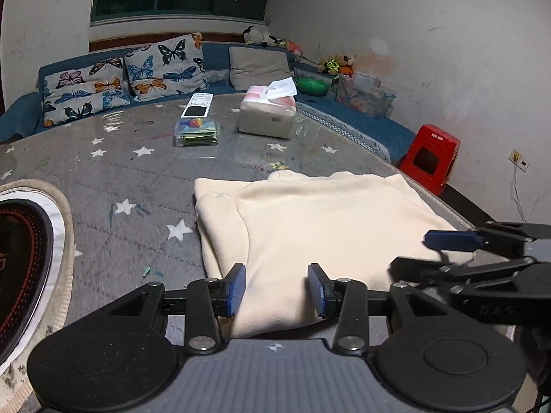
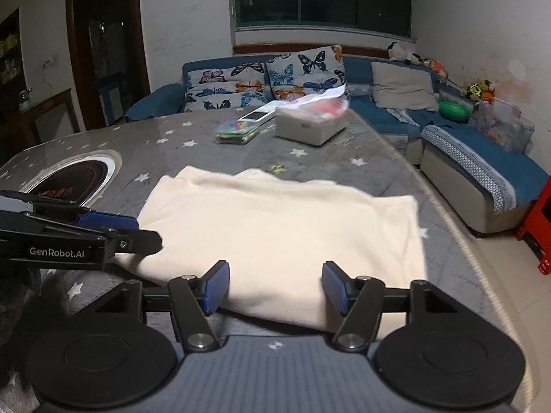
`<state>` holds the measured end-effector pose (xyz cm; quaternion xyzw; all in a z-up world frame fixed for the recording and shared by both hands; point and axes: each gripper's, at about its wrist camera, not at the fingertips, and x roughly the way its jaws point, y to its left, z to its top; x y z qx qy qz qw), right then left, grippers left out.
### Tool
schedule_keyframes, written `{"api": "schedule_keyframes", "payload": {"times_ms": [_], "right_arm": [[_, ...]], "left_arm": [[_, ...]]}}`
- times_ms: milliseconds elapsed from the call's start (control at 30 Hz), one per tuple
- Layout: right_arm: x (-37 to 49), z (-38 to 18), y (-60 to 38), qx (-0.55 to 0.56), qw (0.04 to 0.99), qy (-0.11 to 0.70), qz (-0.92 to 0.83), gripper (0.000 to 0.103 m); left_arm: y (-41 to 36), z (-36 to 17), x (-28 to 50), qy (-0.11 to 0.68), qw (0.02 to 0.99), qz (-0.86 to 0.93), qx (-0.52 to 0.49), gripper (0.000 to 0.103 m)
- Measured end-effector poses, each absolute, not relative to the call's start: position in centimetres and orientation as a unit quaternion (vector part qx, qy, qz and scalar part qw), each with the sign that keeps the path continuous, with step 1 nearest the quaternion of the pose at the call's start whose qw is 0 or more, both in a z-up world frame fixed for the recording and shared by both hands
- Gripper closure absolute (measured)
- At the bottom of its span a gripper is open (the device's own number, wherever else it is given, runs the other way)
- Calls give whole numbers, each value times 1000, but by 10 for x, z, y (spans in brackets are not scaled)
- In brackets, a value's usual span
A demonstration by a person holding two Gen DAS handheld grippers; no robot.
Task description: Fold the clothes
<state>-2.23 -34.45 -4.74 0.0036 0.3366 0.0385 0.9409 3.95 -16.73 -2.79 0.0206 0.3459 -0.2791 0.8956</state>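
Note:
A cream garment (image 1: 320, 227) lies folded flat on the grey star-patterned table; it also shows in the right wrist view (image 2: 282, 230). My left gripper (image 1: 277, 289) is open and empty, its blue pads just above the garment's near edge. My right gripper (image 2: 275, 287) is open and empty over the near edge too. The right gripper enters the left wrist view from the right (image 1: 447, 251), at the garment's right corner. The left gripper shows at the left of the right wrist view (image 2: 137, 230), at the garment's left corner.
A tissue box (image 1: 267, 113), a clear box of coloured items (image 1: 197, 132) and a white remote (image 1: 197, 105) lie at the table's far side. A built-in cooktop (image 1: 24, 251) is at the left. A blue sofa (image 2: 482, 158) with butterfly cushions and a red stool (image 1: 430, 158) stand beyond.

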Motion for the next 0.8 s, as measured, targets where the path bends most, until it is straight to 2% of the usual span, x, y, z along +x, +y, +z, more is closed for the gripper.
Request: {"api": "schedule_keyframes", "payload": {"times_ms": [267, 333, 500, 600, 700, 800], "right_arm": [[-25, -43, -331, -15, 945, 323, 39, 28], [-23, -42, -326, -18, 946, 320, 41, 19], [-14, -53, -318, -20, 940, 336, 47, 14], [-16, -55, -316, -23, 941, 335, 43, 10], [-19, -53, -315, -25, 944, 328, 34, 2], [-21, -55, -316, -21, 943, 330, 28, 0]], "left_arm": [[-158, -24, 35, 345, 897, -274, 10, 59], [-155, -23, 34, 346, 898, -272, 7, 57], [-151, -27, 32, 356, 897, -263, 0, 53], [-150, -27, 30, 359, 896, -261, -1, 49], [-147, -26, 29, 361, 896, -258, -6, 44], [-145, -27, 28, 362, 897, -254, -7, 39]]}}
